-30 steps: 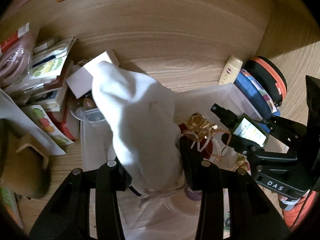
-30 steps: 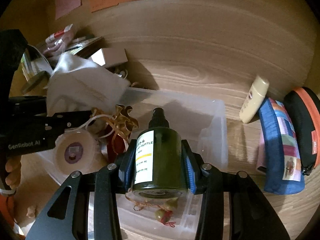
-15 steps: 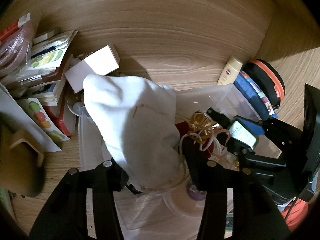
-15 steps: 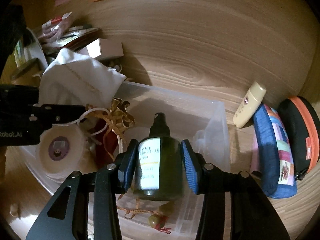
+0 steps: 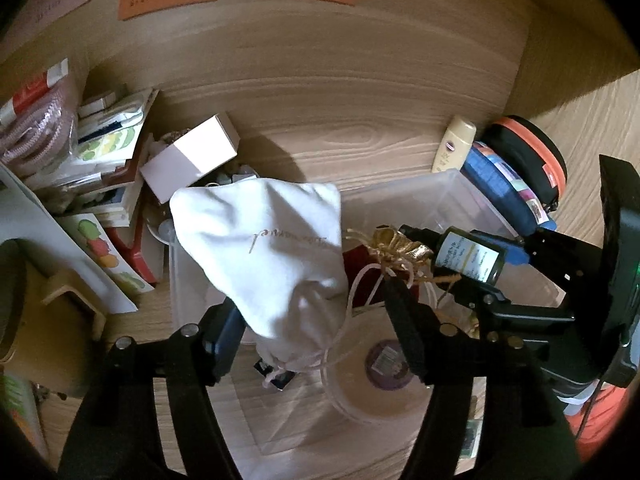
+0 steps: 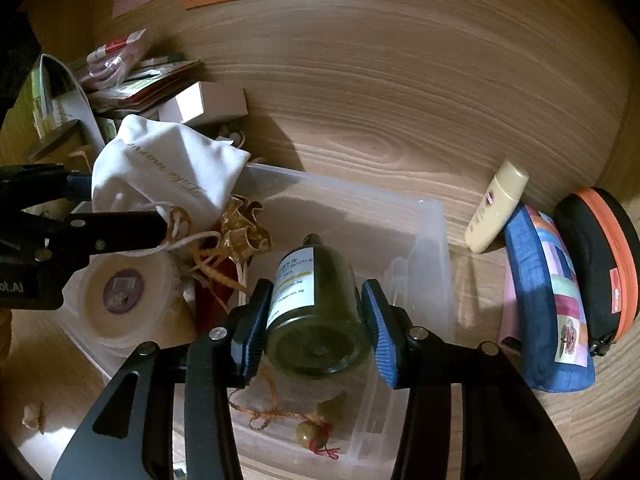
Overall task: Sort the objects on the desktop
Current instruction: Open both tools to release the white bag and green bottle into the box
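A dark green spray bottle (image 6: 316, 312) is being held in the right gripper (image 6: 316, 320), the blue pads (image 6: 256, 328) being pressed against its two sides near the base, so that the gripper is closed on it at about the bottle's own width. The bottle is being kept above the open clear plastic bin (image 6: 432, 248), roughly over the bin's middle, with the bare part of the bin floor lying just ahead of and beneath it. Its long axis is being carried almost level and in line with the fingers: the round base is being turned toward the camera and the black spray cap away from it, toward the far wall of the bin and a little to the left. In the left wrist view the same bottle (image 5: 468, 258) is being seen from the side, with its cap toward a gold ribbon bundle (image 5: 396, 248). A white drawstring pouch (image 5: 272, 264) is being held by the left gripper (image 5: 312, 320) over the left end of the bin, above a round lidded tub (image 5: 380, 376); the grip appears to be closed on the pouch's gathered lower part, although the contact on the right side is hidden by the cloth. The right gripper is judged the nearer to the bin's free space, and lowering the bottle there is judged the likely coming move.
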